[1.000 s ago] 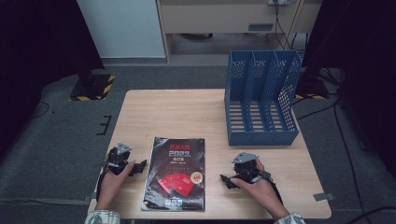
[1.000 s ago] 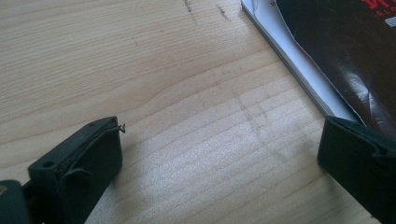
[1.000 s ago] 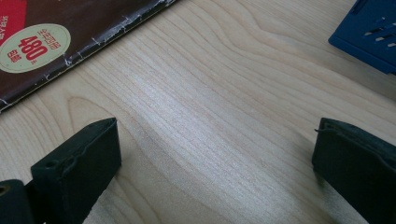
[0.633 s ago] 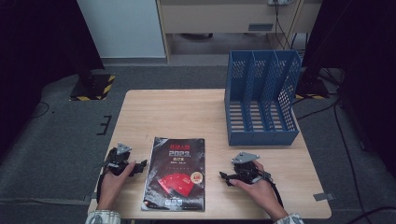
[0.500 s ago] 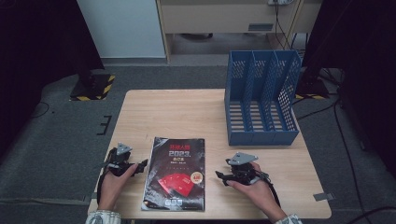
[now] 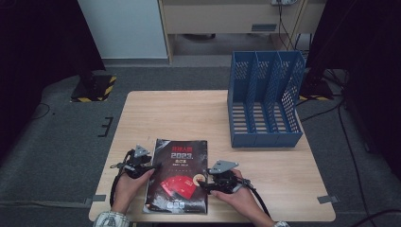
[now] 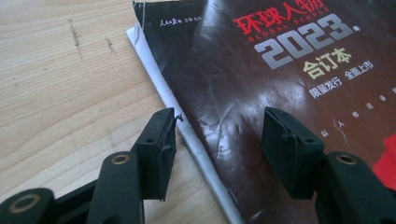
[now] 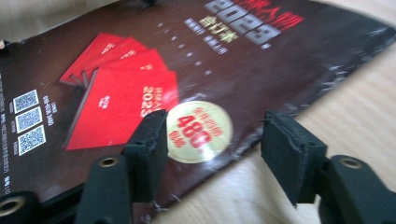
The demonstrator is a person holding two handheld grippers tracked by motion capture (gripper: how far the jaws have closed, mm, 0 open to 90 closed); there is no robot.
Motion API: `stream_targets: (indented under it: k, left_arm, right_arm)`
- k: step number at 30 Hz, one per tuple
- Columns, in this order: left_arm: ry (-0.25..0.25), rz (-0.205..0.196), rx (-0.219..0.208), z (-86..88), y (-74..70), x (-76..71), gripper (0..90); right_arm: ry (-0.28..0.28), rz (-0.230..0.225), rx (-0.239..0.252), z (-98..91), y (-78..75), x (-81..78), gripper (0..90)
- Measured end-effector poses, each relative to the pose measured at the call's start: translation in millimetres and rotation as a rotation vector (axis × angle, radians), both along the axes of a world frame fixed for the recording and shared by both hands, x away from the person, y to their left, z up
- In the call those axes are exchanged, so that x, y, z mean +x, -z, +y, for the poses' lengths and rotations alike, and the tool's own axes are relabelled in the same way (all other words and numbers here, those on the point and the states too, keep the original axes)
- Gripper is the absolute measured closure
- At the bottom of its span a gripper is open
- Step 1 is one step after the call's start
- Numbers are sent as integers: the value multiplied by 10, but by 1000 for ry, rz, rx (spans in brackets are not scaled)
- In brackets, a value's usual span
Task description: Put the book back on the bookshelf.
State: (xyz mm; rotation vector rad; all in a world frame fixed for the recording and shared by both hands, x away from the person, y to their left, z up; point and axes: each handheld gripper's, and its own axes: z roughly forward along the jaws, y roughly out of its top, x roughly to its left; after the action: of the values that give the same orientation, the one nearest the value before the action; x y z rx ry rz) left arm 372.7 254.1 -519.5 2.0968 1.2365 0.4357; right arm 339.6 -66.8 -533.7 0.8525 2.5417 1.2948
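My left gripper (image 6: 152,166) gapes wide astride the left edge of the magazine (image 6: 178,175), clamping nothing; my right gripper (image 6: 202,183) gapes likewise over its right edge. The magazine lies flat near the table's (image 6: 189,113) front edge. The blue file rack (image 6: 263,99) at the far right corner stands empty, so I reckon nothing is done yet.

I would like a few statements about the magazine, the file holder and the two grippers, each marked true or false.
1. The magazine lies flat on the table. True.
2. The blue file holder holds papers. False: its compartments are empty.
3. The left hand-held gripper is open, its jaws on either side of the magazine's edge. True.
4. The right hand-held gripper is shut on the magazine. False: it is open at the magazine's edge.
5. The magazine stands inside the file holder. False: they are apart.
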Motion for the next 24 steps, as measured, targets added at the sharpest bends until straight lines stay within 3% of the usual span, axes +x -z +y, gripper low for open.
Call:
stream_targets:
  k: [3,9,16,19,20,21,24]
  left_arm:
    - [-10,-2,-6,2,10,23,442]
    - [-33,15,-57,6,56,49,378]
    - [-3,0,-26,-39,26,26,414]
    - [-4,-10,-51,-28,5,8,438]
    - [-1,-14,-81,-23,-8,1,500]
    - [1,-4,-120,-23,-16,-3,500]
    - [9,0,-84,-41,-12,-8,493]
  right_arm:
    - [-9,4,-8,38,19,-11,342]
    - [-13,17,-44,83,29,-20,274]
    - [-15,0,-62,93,30,-41,277]
    - [-11,-5,-62,97,33,-44,277]
    - [-9,-5,-61,99,33,-45,278]
    - [-9,-5,-61,99,33,-45,278]
    - [-15,-1,-62,93,31,-42,277]
